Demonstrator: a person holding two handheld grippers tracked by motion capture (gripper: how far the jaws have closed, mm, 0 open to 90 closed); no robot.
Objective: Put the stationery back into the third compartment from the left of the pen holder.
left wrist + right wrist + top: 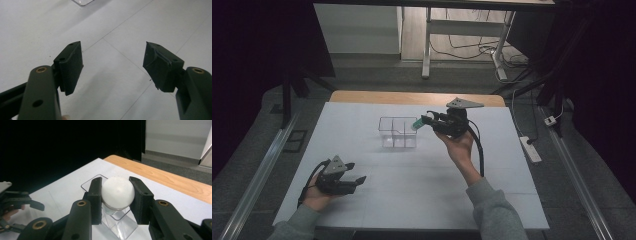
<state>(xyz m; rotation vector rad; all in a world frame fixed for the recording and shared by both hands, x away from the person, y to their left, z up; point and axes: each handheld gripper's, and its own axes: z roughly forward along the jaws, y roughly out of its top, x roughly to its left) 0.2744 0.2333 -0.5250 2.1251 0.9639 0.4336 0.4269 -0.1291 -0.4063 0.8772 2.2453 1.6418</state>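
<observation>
White and dome-capped, the small bottle with the teal body (417, 124) sits pinched between my right tongs (425, 120), its rounded white cap (117, 192) squeezed by both black pads; from above I see it carried lying nearly level, just at the right rim of the clear plastic divided box (398, 133) that stands mid-desk on the white desk (422, 175). To do this well, I judge I should bring the bottle squarely over one compartment before lowering, keeping the squeeze steady because a round cap could roll out of flat pads. I would tip it upright, or at least point it down, so it clears the thin dividers, and only loosen once it rests inside. My left tongs (352, 176) lie low near the desk's front left, spread apart with nothing between them, well away from the box.
</observation>
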